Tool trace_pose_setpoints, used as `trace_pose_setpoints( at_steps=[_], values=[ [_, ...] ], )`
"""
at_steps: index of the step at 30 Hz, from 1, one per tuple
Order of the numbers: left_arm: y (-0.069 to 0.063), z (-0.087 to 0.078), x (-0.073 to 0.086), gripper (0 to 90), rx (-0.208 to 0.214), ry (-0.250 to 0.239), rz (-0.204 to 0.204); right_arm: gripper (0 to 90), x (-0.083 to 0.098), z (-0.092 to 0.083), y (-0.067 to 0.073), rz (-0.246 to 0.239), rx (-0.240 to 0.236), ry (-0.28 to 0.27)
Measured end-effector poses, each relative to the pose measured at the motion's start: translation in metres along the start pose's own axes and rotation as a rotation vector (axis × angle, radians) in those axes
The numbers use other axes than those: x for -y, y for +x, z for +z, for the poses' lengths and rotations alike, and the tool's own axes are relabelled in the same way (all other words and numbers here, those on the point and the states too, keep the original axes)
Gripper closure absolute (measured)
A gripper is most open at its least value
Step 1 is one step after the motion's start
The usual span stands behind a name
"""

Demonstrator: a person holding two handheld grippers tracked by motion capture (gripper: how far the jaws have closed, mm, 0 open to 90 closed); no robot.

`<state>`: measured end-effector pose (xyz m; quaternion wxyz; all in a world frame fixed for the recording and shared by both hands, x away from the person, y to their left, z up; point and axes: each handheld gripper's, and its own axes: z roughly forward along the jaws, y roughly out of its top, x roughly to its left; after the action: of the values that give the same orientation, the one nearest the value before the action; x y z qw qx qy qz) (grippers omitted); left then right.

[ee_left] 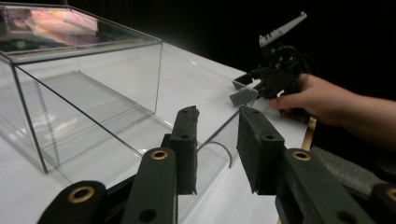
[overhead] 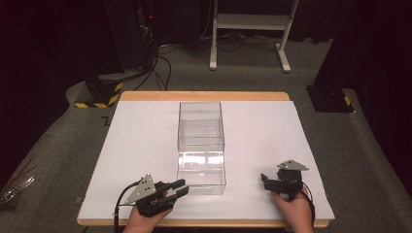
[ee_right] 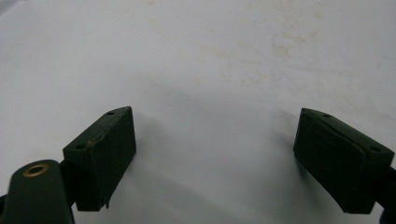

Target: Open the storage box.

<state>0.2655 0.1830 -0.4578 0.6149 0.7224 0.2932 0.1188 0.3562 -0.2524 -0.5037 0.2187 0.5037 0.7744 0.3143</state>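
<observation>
Centre of frame: we see the box [overhead: 201, 145] on the table [overhead: 141, 141] | lower left: our left gripper [overhead: 176, 189] just beside the box's near corner | lower right: our right gripper [overhead: 265, 181], well apart from the box | behind the table, top: a stand [overhead: 252, 22] on the floor

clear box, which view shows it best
The high view: the whole clear box stands mid-table, every wall visible, between the left tongs and right tongs. The left gripper view gives a close look at one near corner, cut off at the frame edge. The right gripper view looks at the white table.
</observation>
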Motion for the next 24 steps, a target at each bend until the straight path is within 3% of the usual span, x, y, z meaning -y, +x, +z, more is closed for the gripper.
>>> trace_pose_setpoints(
  at_steps=[6, 13, 17, 24],
  values=[
    [0.009, -0.008, -0.004, 67.6, -0.034, -0.026, -0.006, 13.1, 0.0, 0.0, 0.0, 0.0, 0.0, 0.0],
    [0.032, -0.028, -0.005, 65.0, -0.144, -0.055, -0.018, 13.1, 0.0, 0.0, 0.0, 0.001, 0.0, 0.0],
    [0.041, -0.035, -0.004, 62.7, -0.185, -0.061, -0.028, 13.1, 0.0, 0.0, 0.0, -0.001, 0.0, 0.0],
    [0.067, -0.051, 0.002, 57.5, -0.309, -0.023, -0.038, 13.1, 0.0, 0.0, 0.0, -0.001, 0.0, 0.0]
  ],
)
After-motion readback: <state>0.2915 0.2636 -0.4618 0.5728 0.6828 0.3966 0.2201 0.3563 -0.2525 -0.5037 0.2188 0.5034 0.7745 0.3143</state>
